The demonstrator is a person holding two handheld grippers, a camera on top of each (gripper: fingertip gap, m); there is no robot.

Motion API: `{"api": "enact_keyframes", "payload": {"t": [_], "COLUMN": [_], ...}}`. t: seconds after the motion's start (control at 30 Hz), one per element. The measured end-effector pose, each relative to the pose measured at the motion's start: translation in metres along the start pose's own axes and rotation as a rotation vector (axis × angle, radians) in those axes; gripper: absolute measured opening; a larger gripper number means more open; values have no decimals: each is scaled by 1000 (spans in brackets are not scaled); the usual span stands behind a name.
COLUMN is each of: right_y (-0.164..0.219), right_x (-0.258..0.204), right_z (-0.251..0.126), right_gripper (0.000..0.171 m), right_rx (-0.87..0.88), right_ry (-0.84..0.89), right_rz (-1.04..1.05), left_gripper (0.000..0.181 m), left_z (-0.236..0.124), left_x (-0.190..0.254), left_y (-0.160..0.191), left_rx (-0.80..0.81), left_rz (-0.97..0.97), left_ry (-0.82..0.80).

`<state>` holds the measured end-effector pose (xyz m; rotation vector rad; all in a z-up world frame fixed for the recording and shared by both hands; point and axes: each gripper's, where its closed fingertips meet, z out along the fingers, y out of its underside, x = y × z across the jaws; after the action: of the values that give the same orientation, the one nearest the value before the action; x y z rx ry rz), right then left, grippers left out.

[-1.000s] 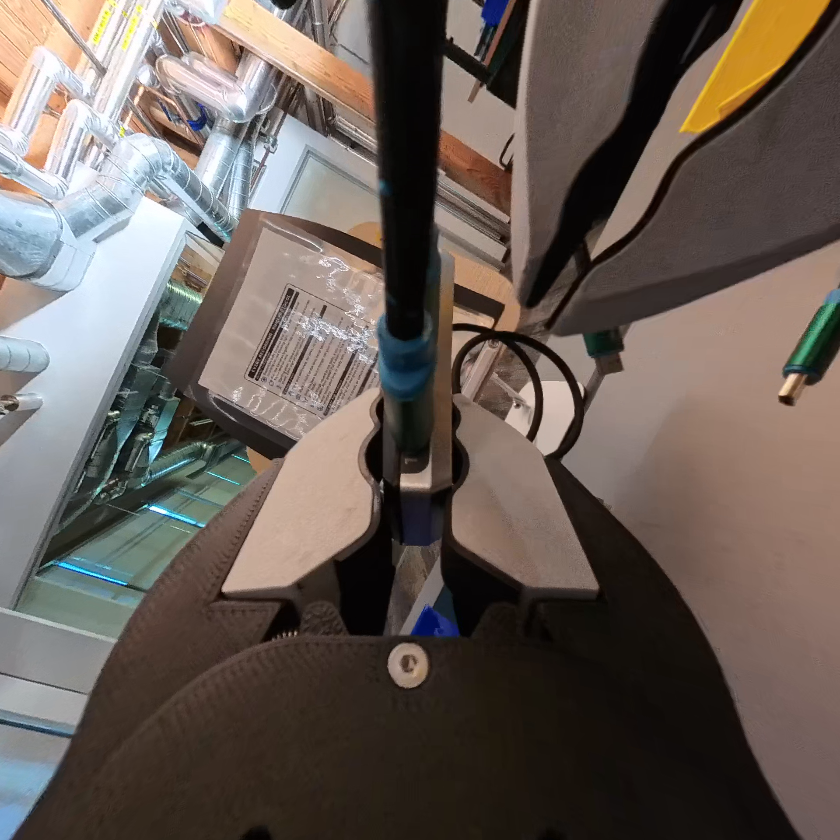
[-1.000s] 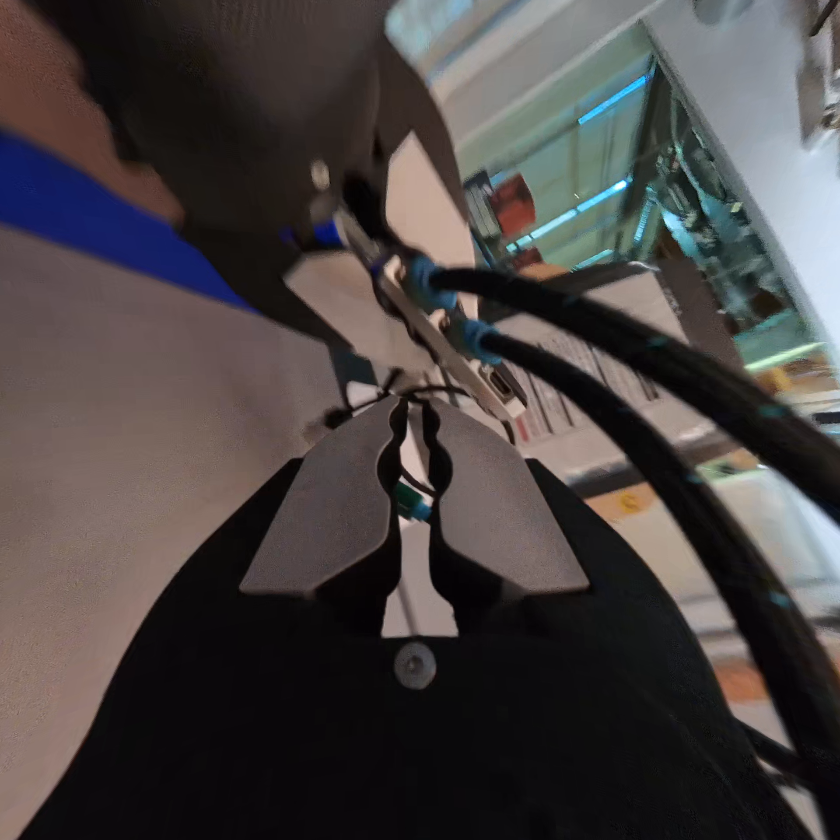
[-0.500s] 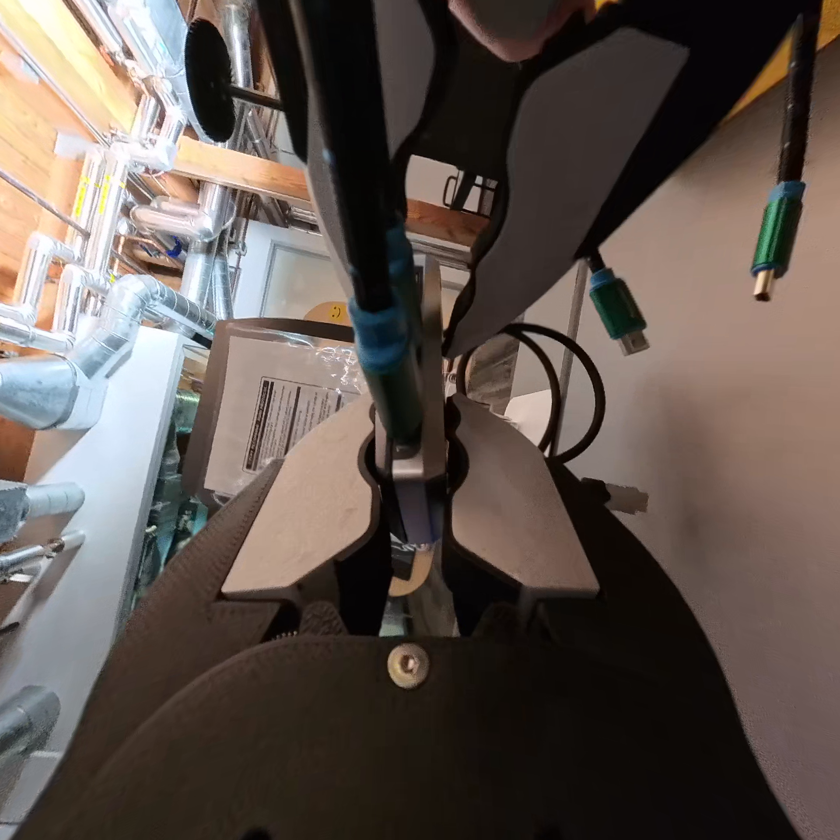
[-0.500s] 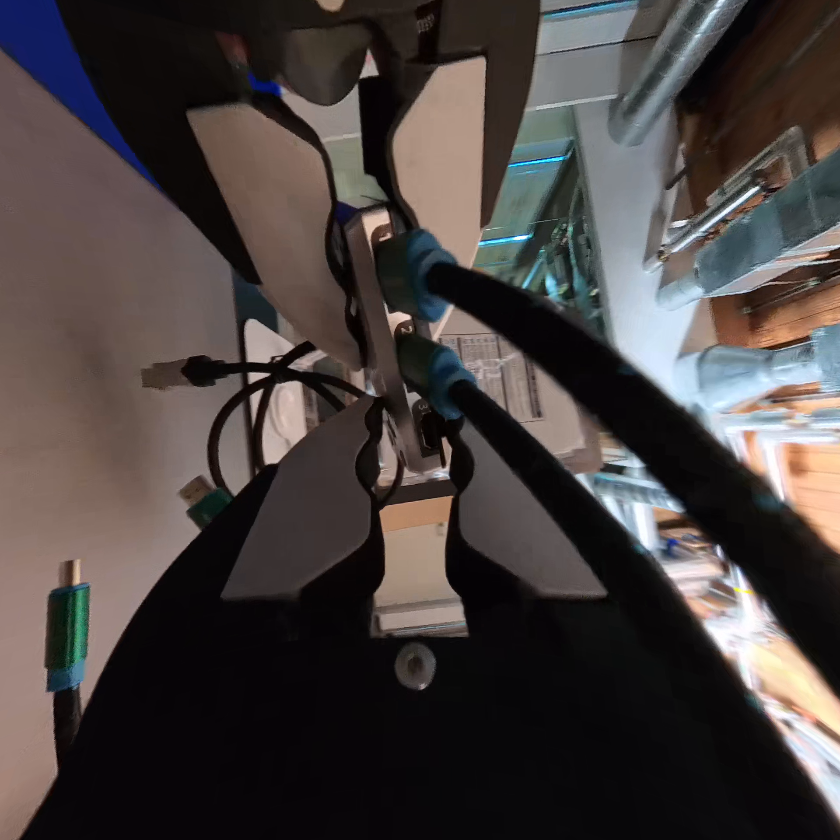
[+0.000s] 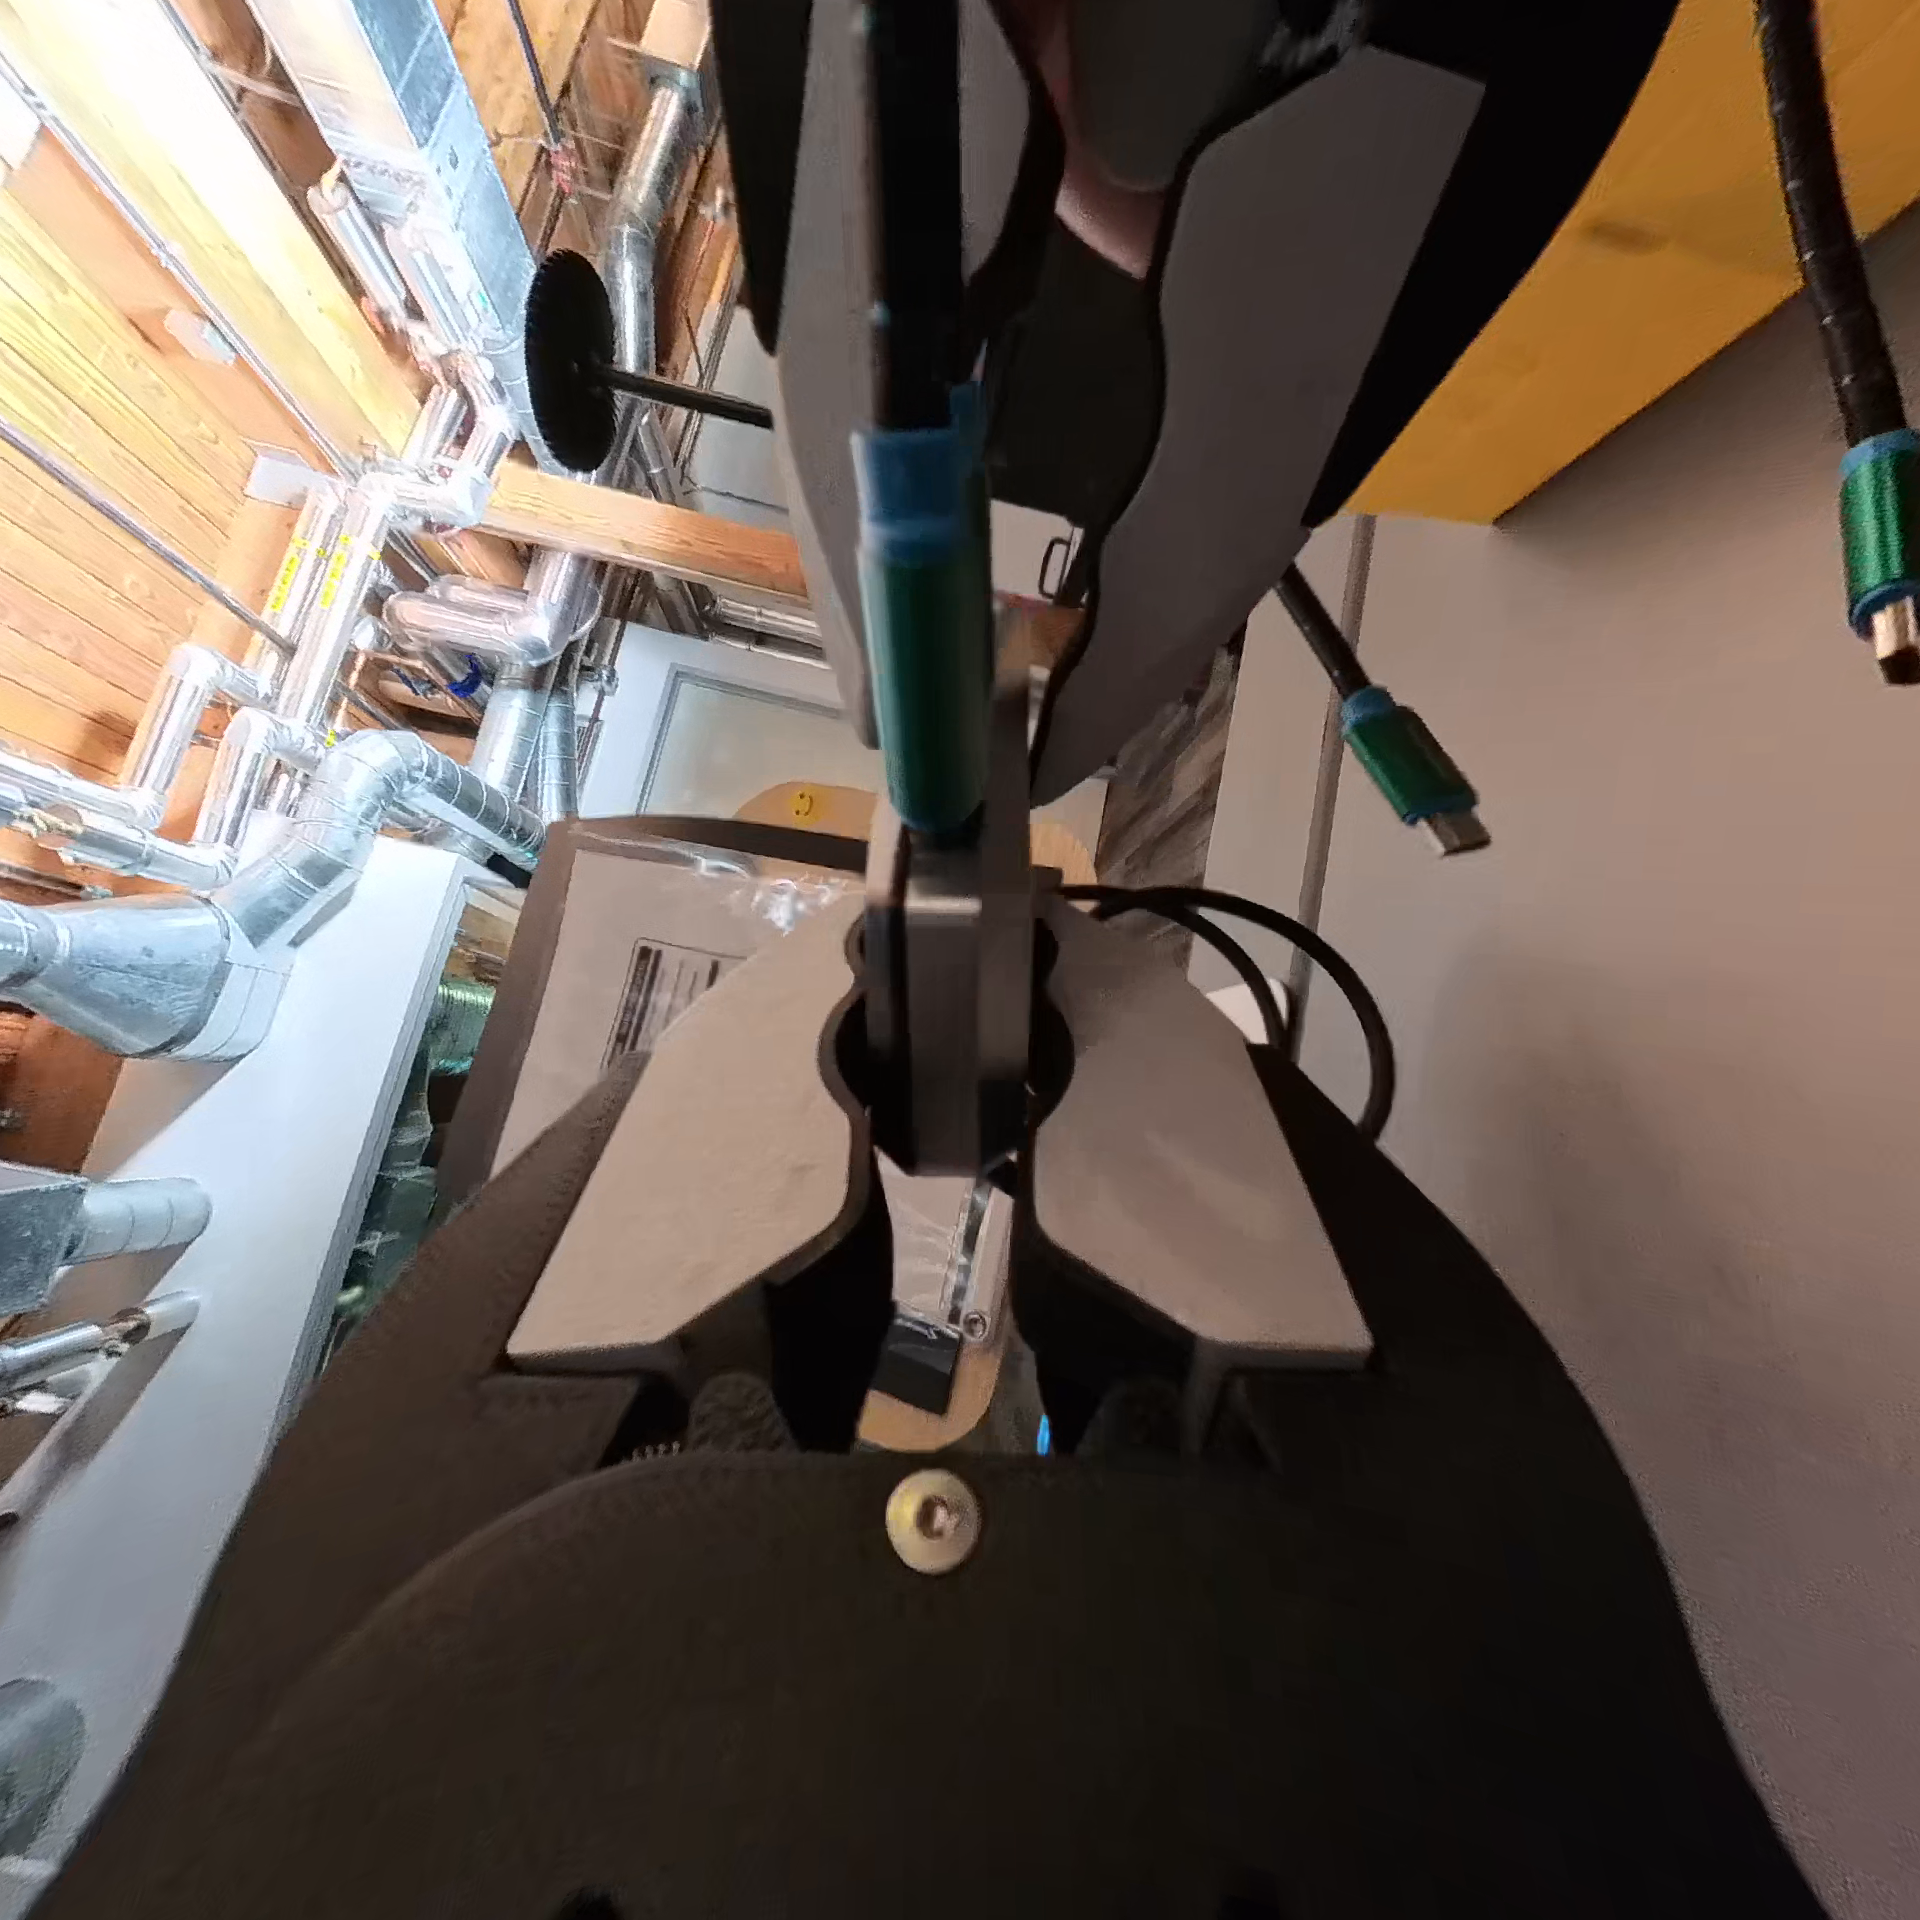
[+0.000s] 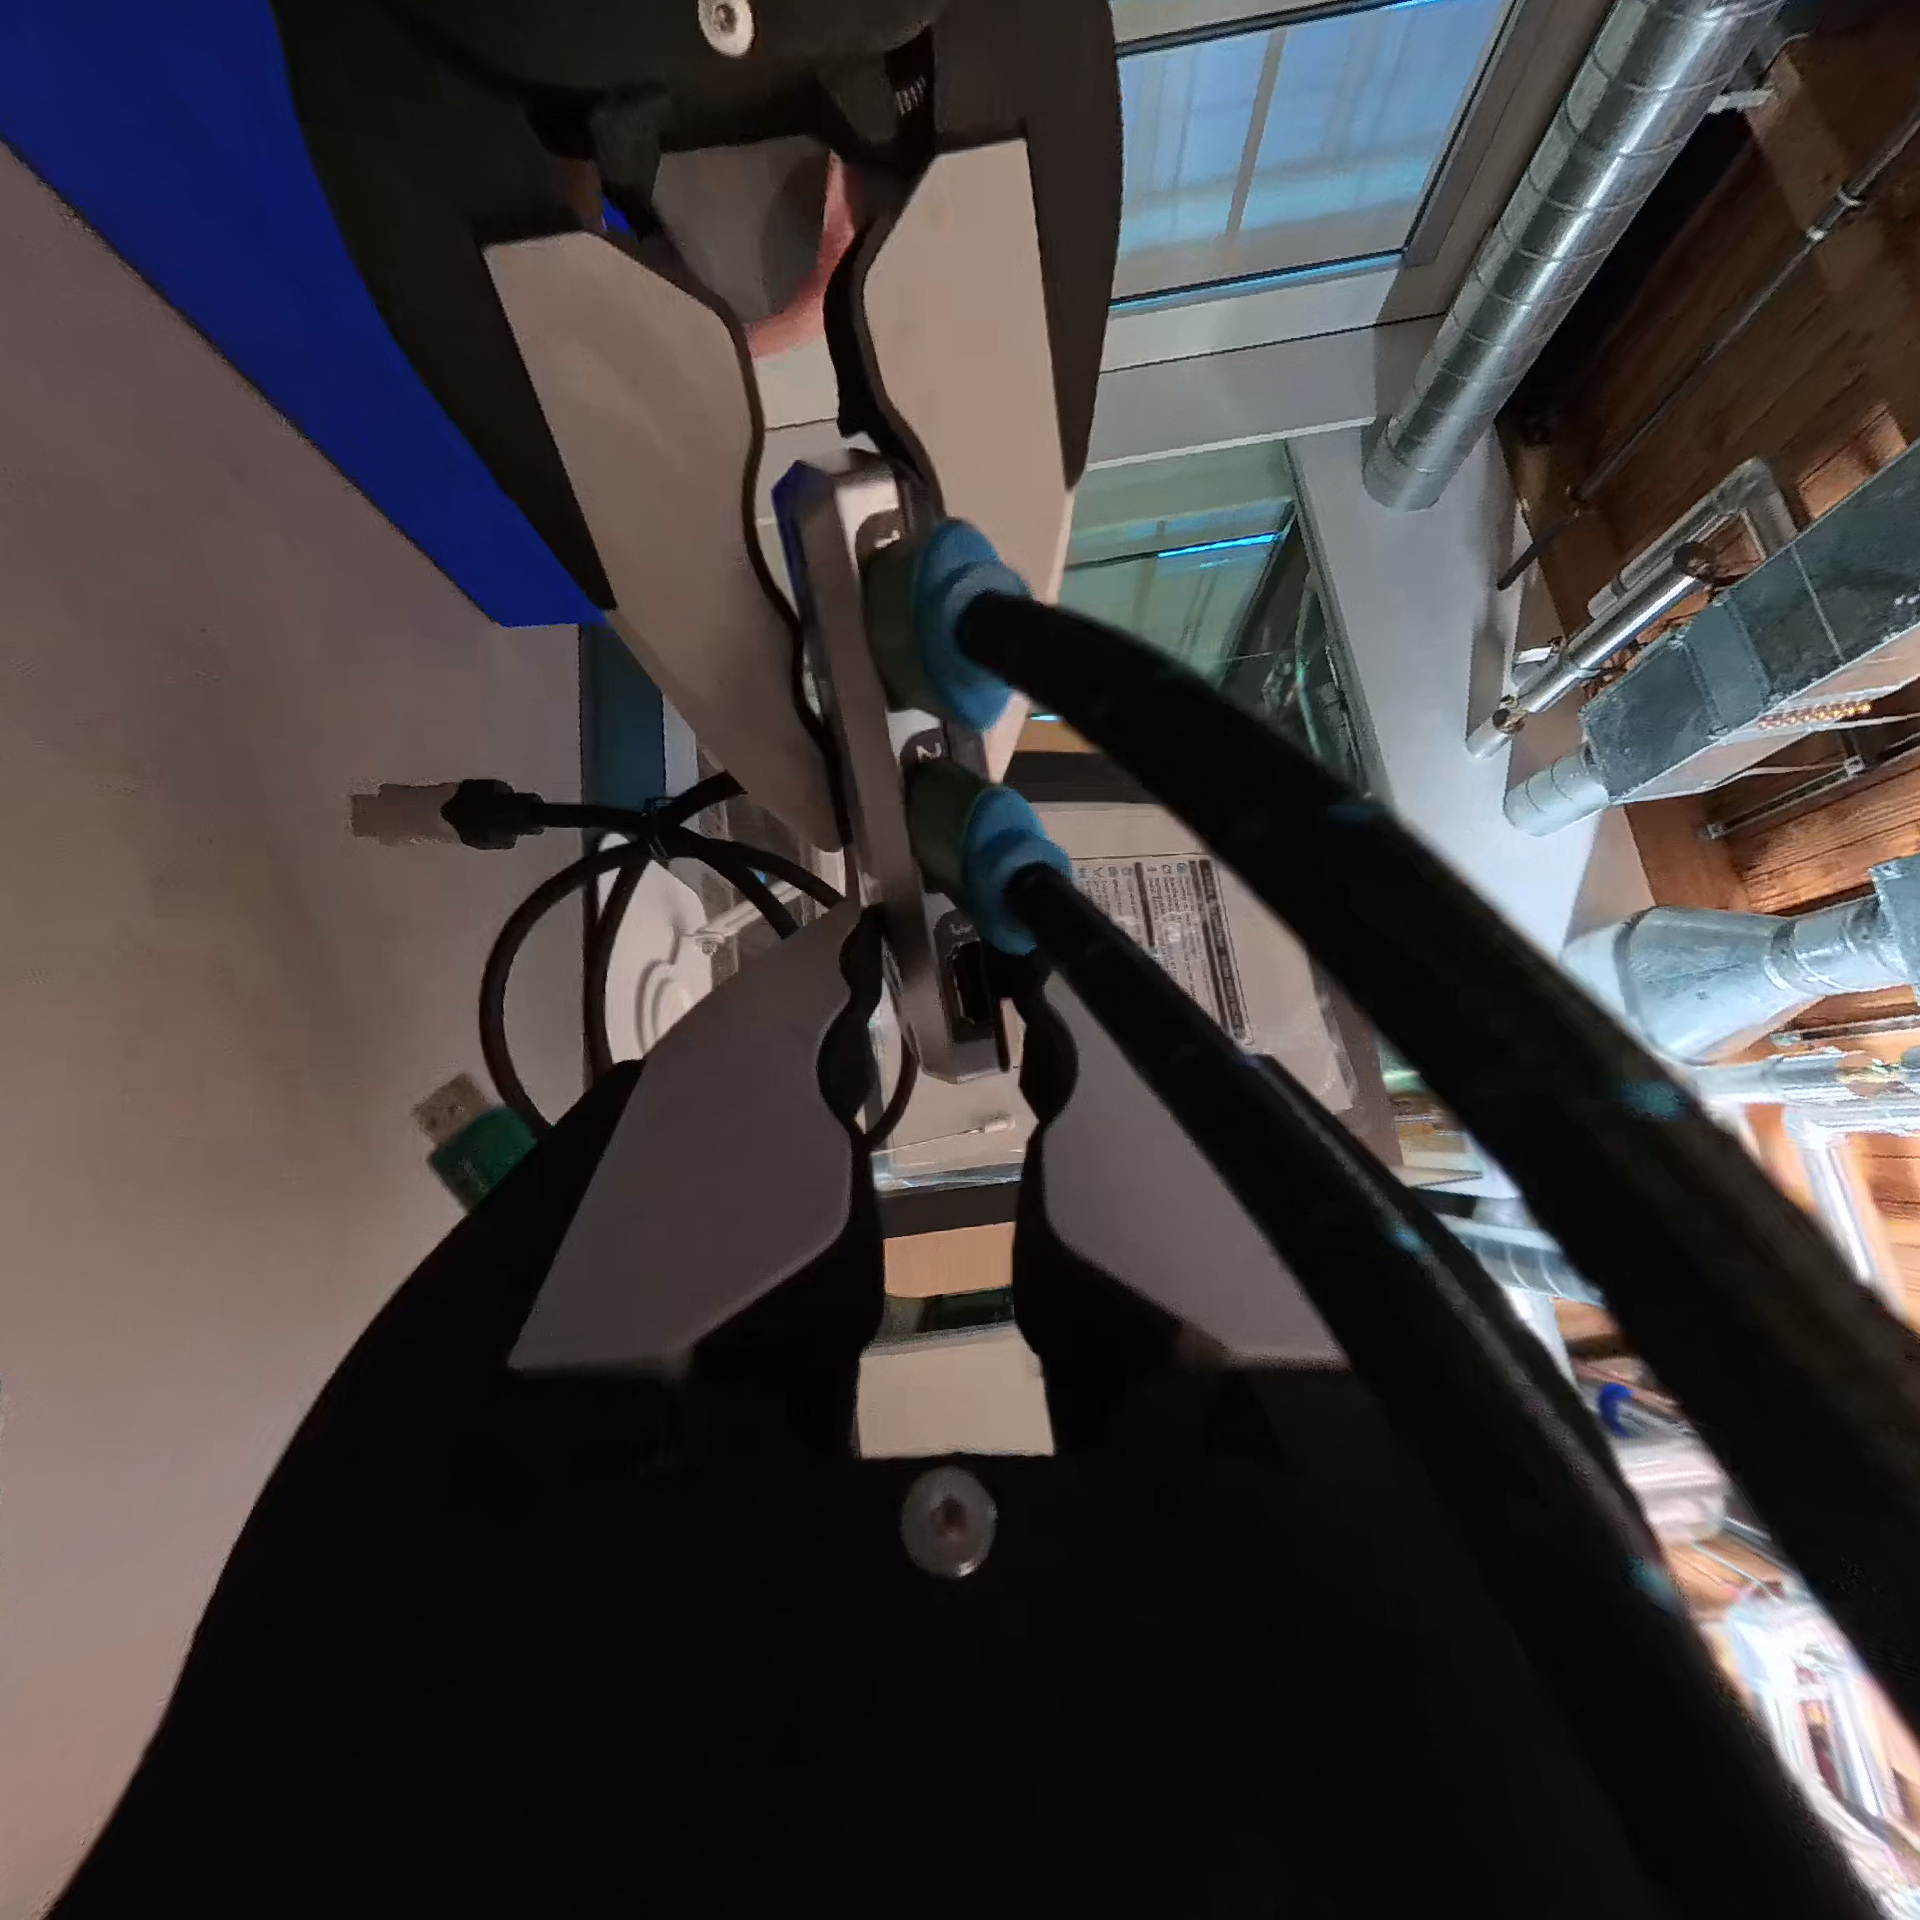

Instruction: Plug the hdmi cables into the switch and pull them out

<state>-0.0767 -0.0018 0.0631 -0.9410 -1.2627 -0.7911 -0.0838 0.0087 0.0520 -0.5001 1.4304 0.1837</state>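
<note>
Both tools meet end to end around the switch (image 5: 940,1023), a slim grey metal slab held edge-on. The left tool (image 5: 943,997) pinches one end of it. The right tool (image 6: 940,997) straddles the opposite end, whether gripping I cannot tell. Only the right wrist view shows two braided black hdmi cables (image 6: 1299,790) with blue collars plugged into the switch, beside one free port (image 6: 971,987). Only the left wrist view shows loose green plugs (image 5: 1408,764) hanging right of the switch.
</note>
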Motion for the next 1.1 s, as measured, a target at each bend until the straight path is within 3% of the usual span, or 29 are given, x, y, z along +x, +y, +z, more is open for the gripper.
{"api": "enact_keyframes", "payload": {"t": [0.03, 0.3, 0.4, 0.47, 0.53, 0.67, 0.77, 0.87, 0.97, 1.1], "right_y": [2, 30, 45, 19, -21, -32, -45, -38, -32, -33], "right_x": [0, 11, -7, -36, -38, 8, 6, 22, 31, 30], "right_z": [1, 18, 24, 24, 21, 28, 29, 23, 18, 20], "right_gripper": [26, 30, 26, 14, 16, 19, 27, 8, 9, 21], "right_rx": [-5, -164, -280, -193, 17, 103, 153, 184, 197, 228], "right_ry": [9, 93, -49, -313, -405, -111, -193, -17, 84, 7], "right_rz": [-1, 230, 522, 690, 766, 996, 1116, 1081, 1040, 1139], "left_gripper": [22, 22, 22, 22, 22, 22, 22, 22, 22, 22], "left_z": [1, 4, 1, -1, -2, -4, -3, -1, -2, -2], "left_x": [1, -23, -36, -41, -44, -45, -44, -44, -45, -44], "left_y": [2, 31, 46, 59, 70, 85, 84, 76, 73, 76], "left_rx": [-16, -167, -232, -287, -326, -374, -359, -326, -310, -322], "left_rz": [-8, -56, -83, -95, -82, -85, -100, -105, -104, -82], "left_ry": [0, -150, -212, -235, -248, -270, -262, -265, -271, -273]}}
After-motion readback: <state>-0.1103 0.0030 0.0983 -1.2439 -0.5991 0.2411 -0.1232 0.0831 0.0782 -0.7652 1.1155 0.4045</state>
